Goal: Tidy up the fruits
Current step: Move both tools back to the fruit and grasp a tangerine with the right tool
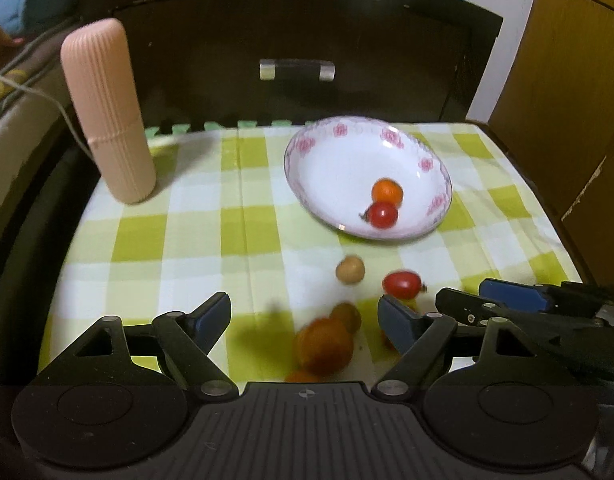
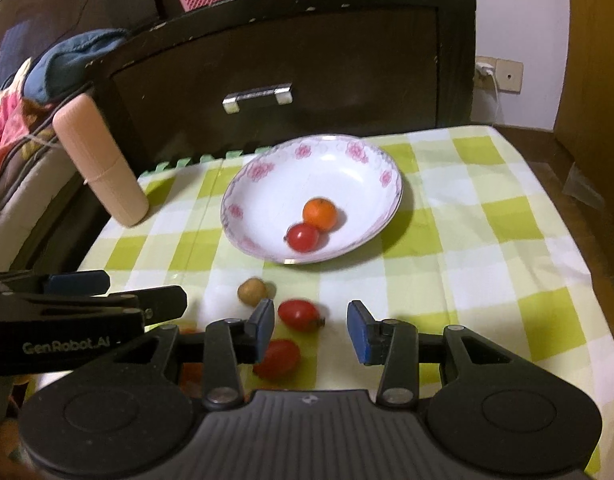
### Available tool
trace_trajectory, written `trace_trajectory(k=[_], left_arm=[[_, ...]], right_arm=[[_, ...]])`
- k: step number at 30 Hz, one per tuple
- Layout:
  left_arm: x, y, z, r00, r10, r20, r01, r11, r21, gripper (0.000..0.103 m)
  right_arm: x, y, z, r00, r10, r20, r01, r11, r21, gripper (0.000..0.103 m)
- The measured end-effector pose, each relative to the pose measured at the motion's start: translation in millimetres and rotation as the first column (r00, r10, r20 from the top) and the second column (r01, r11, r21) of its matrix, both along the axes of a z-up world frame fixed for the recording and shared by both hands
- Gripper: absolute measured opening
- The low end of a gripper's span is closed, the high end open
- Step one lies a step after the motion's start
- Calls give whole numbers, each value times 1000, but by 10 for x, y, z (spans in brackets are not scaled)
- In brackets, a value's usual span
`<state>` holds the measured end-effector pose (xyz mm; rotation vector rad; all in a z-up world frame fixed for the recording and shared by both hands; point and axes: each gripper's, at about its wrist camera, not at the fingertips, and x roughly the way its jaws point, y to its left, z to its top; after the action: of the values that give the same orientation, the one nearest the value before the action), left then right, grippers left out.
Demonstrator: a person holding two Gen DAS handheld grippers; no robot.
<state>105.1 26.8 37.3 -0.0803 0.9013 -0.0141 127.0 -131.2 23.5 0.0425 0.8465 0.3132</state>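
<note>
Your left gripper point(image 1: 305, 318) gapes wide over the near orange point(image 1: 324, 346); your right gripper point(image 2: 311, 328) stands narrower, empty. Next, close on fruit, carry to the far bowl point(image 1: 327, 160).

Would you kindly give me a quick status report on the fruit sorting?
Both hand-held grippers open, empty: left, right. Bowl holds an orange fruit and a red tomato. Several fruits loose on the cloth. Nothing blocking.

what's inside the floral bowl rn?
Two pieces touching in the floral bowl: an orange fruit and a red cherry tomato in front of it. The rest of the inside shows bare white. Nothing visibly hidden, though the spot right under them is covered.
</note>
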Motion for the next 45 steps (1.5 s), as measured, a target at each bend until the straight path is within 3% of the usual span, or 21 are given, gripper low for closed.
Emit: trace_trajectory(k=[20, 41, 43, 45], left_arm=[[-460, 18, -188, 993, -40, -108, 39, 999, -14, 85], [-498, -106, -362, 984, -106, -141, 103, 994, -24, 86], [-488, -120, -384, 983, -118, -142, 114, 993, -36, 86], [-477, -147, -413, 980, -133, -146, 127, 991, -49, 85]], right_arm=[[-304, 71, -255, 992, 73, -106, -76, 997, -21, 39], [-131, 249, -480, 980, 142, -141, -148, 988, -34, 46], [-102, 247, -478, 979, 142, -143, -148, 989, -30, 44], [-91, 239, -478, 981, 135, -141, -142, 989, -36, 35]])
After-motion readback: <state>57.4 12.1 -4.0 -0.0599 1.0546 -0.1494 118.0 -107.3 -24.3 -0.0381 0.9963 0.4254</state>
